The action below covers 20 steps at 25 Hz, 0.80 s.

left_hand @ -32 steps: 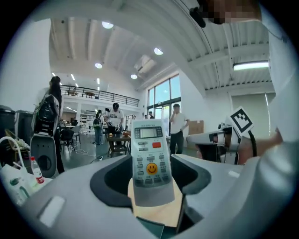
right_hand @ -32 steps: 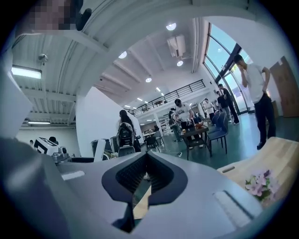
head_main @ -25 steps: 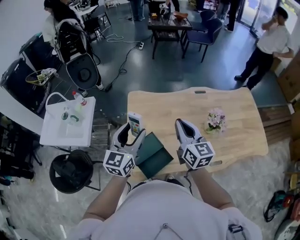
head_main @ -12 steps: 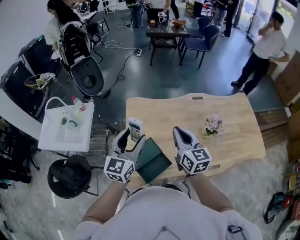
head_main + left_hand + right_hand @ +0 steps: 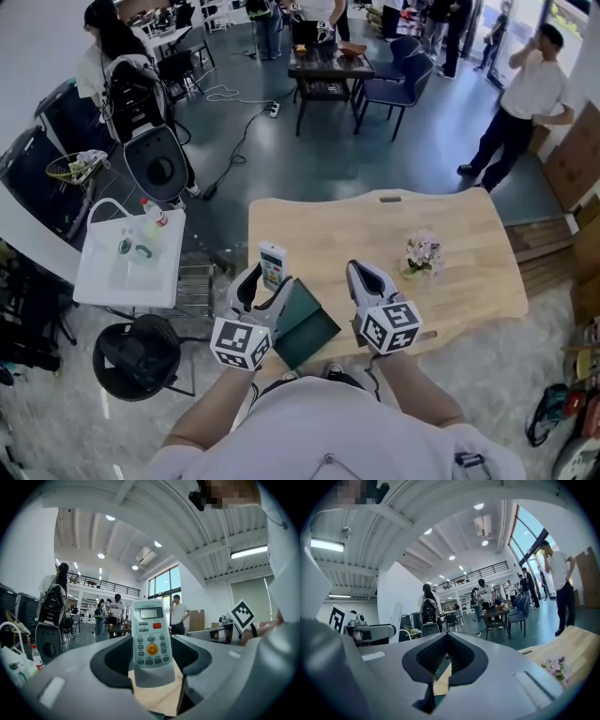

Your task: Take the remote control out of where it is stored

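Observation:
A white remote control (image 5: 272,264) with a small screen and a smiley button stands upright between the jaws of my left gripper (image 5: 263,283), which is shut on its lower end. In the left gripper view the remote control (image 5: 150,639) fills the middle, held above the wooden table. A dark green open case (image 5: 306,318) lies on the table's near edge, just right of the left gripper. My right gripper (image 5: 365,275) hovers right of the case with its jaws together and nothing in them; the right gripper (image 5: 447,662) shows the same in its own view.
The light wooden table (image 5: 459,234) carries a small bunch of pink flowers (image 5: 424,251) to the right of my right gripper. A white side cart (image 5: 131,262) with bottles stands left of the table, a black stool (image 5: 136,356) below it. People stand further back.
Both grippers keep nearly the same pose, the left still holding the remote upright. The head view has shifted slightly.

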Each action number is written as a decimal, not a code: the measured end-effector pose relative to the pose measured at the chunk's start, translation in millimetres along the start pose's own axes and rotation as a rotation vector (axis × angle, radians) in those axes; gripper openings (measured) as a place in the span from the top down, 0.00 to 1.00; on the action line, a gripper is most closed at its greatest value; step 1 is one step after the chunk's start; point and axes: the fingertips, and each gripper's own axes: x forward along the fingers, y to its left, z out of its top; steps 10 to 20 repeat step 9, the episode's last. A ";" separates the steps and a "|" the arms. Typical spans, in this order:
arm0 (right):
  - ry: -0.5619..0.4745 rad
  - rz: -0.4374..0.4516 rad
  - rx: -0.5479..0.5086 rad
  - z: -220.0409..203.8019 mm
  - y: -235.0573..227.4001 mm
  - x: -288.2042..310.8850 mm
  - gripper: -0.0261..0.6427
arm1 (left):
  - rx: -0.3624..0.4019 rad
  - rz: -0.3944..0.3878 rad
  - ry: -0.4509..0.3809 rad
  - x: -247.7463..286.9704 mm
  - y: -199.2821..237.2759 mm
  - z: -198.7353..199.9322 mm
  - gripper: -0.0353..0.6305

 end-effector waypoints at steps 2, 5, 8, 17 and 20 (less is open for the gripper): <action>0.002 -0.001 -0.007 -1.6 0.7 0.1 0.92 | -0.003 0.002 0.005 0.0 1.5 -1.9 0.55; 0.005 -0.003 -0.017 -1.8 0.3 -0.6 0.92 | -0.008 0.000 0.007 0.3 0.8 -2.4 0.55; 0.005 -0.003 -0.019 -1.9 -1.2 -1.3 0.92 | -0.011 -0.004 0.011 2.1 -2.2 -3.0 0.55; 0.005 -0.003 -0.019 -2.2 -1.6 -1.3 0.92 | -0.012 -0.005 0.012 2.8 -3.1 -3.3 0.55; 0.005 -0.003 -0.019 -2.2 -1.6 -1.3 0.92 | -0.012 -0.005 0.012 2.8 -3.1 -3.3 0.55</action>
